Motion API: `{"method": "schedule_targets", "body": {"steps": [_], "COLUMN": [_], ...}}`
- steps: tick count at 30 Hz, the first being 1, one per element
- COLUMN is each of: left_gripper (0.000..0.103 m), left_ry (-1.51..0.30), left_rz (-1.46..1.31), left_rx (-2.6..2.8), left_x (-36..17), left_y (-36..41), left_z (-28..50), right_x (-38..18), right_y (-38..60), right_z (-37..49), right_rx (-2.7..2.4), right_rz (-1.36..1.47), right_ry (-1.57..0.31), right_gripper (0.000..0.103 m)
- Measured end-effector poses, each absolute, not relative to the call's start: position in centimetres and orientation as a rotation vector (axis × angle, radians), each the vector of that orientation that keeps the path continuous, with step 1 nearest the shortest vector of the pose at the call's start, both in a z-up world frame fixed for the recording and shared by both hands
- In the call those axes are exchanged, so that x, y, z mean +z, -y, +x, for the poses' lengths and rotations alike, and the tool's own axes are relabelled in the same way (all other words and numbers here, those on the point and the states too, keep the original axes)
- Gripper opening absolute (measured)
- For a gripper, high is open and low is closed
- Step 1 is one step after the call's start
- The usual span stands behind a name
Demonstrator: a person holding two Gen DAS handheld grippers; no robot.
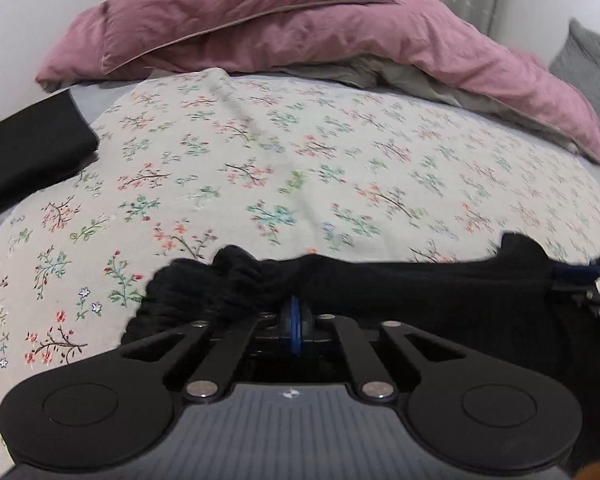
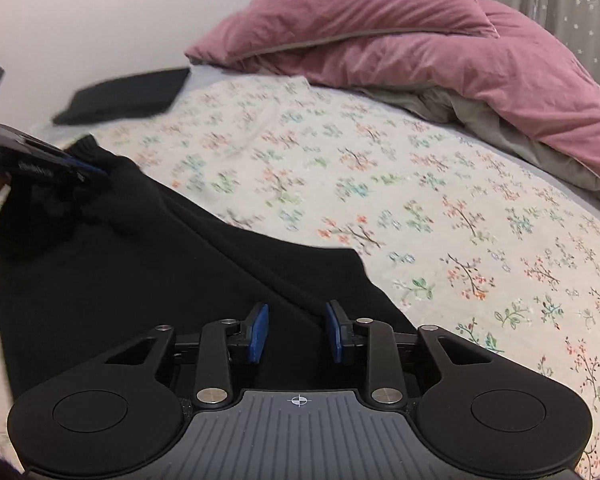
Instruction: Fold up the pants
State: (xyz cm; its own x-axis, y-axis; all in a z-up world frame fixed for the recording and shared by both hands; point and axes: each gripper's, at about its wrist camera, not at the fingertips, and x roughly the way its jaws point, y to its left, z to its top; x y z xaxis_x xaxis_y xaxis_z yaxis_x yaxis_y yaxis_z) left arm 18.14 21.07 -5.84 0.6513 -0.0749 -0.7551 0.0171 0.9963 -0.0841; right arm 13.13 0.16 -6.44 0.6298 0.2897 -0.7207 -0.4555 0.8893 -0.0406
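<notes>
Black pants (image 2: pixel 148 256) lie on the floral bedspread (image 2: pixel 440 208). In the left wrist view my left gripper (image 1: pixel 295 320) is shut on the bunched black pants (image 1: pixel 340 284), its blue pads pressed together on the fabric edge. In the right wrist view my right gripper (image 2: pixel 297 330) is open, its blue pads (image 2: pixel 259 332) apart just above the flat pants cloth, holding nothing. The left gripper also shows at the left of the right wrist view (image 2: pixel 72 168), pinching the far end of the pants. The right gripper's fingers (image 1: pixel 592 280) show at the right edge of the left wrist view.
A pink duvet and pillow (image 1: pixel 300 24) are piled at the head of the bed, with grey lining beneath. A folded black garment (image 1: pixel 32 148) lies at the left near the white wall. A grey cushion (image 1: pixel 592 64) sits far right.
</notes>
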Motion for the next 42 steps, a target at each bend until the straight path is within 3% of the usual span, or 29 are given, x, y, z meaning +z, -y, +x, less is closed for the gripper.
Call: {"method": "schedule_targets", "body": {"steps": [9, 12, 16, 25, 32, 33, 35, 37, 39, 42], "left_gripper": [0.026, 0.043, 0.052, 0.053, 0.054, 0.056, 0.078, 0.089, 0.09, 0.094], "left_ry": [-0.837, -0.794, -0.766, -0.901, -0.908, -0.904, -0.885, -0.849, -0.83, -0.81], "left_rz": [-0.115, -0.066, -0.02, 0.068, 0.061, 0.061, 0.055, 0.036, 0.018, 0.025], "left_rx": [-0.023, -0.042, -0.139, -0.246, -0.214, -0.211, -0.216, -0.234, -0.271, -0.33], "left_x": [-3.8, -2.3, -1.9, -8.2, -7.4, -7.1, -6.4, -5.8, -5.7, -5.7], "left_y": [-22.4, -20.6, -16.6, -10.7, -12.6, -12.5, -11.8, -10.9, -9.6, -7.5], "left_z": [16.4, 14.2, 11.5, 7.0, 5.2, 5.0, 4.5, 3.9, 3.7, 3.2], "right_x": [-7.0, -5.7, -4.3, -7.3, -7.6, -7.3, -6.8, -6.3, -6.2, -6.6], "right_y": [5.3, 7.0, 6.8, 1.0, 2.2, 2.9, 4.5, 6.3, 7.7, 9.5], "right_z": [13.1, 11.3, 8.4, 1.0, -3.4, -3.4, -3.5, -3.5, -3.2, -2.6], "right_rx": [0.3, 0.279, 0.343, 0.49, 0.453, 0.436, 0.393, 0.369, 0.343, 0.336], "right_rz": [-0.127, -0.054, 0.015, -0.094, -0.202, -0.181, -0.113, -0.024, 0.093, 0.296], "right_ry": [-0.823, -0.815, -0.803, -0.883, -0.879, -0.885, -0.9, -0.901, -0.915, -0.954], "right_gripper": [0.028, 0.033, 0.034, 0.034, 0.034, 0.034, 0.034, 0.037, 0.048, 0.048]}}
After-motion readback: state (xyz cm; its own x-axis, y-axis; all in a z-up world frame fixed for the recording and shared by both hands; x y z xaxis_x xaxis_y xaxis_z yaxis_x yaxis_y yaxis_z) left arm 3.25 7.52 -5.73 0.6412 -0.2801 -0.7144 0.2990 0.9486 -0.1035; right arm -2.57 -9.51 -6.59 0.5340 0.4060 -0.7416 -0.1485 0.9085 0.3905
